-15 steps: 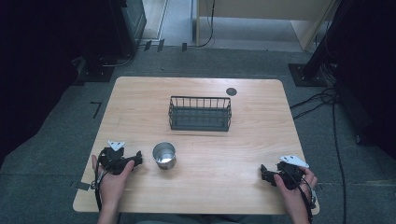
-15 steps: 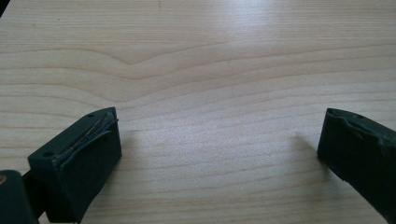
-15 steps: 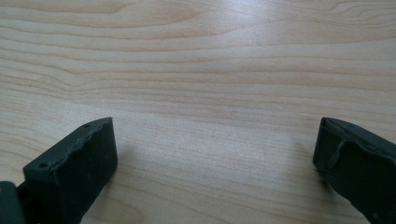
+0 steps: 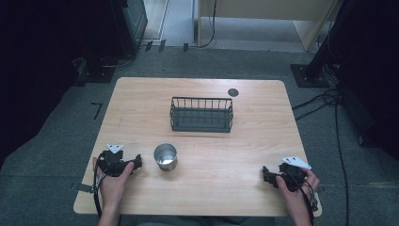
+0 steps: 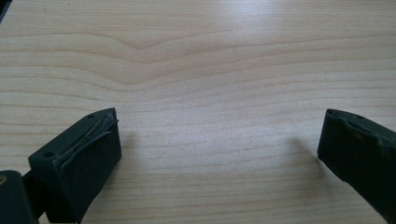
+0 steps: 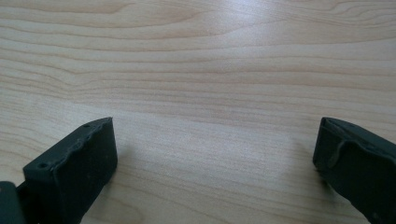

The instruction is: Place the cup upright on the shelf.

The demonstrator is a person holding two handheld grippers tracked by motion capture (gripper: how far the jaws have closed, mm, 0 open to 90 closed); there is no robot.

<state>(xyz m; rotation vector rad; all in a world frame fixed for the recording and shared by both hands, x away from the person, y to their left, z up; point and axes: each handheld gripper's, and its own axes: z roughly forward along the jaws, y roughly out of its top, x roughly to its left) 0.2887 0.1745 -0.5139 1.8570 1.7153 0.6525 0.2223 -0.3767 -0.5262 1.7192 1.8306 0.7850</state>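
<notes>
Resting on a pale wood table [image 4: 141,103] over grey floor [image 4: 56,141], the left gripper [image 4: 136,162] and right gripper [image 4: 266,175] both gape wide, empty. Cup [image 4: 165,157] sits near the left; basket [image 4: 202,114] mid-table.

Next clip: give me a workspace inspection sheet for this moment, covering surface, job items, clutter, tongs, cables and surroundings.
Surface: wooden table, bare grain; small dark round spot near the far edge.
Job's things: black wire basket at centre-far, looks empty; metal cup upright, nearer the left tongs.
Clutter: nothing seen.
Tongs: left tongs and right tongs open, resting low at the near corners, holding nothing.
Cables: black cables on the floor at right.
Surroundings: grey carpet, dark stands.
</notes>
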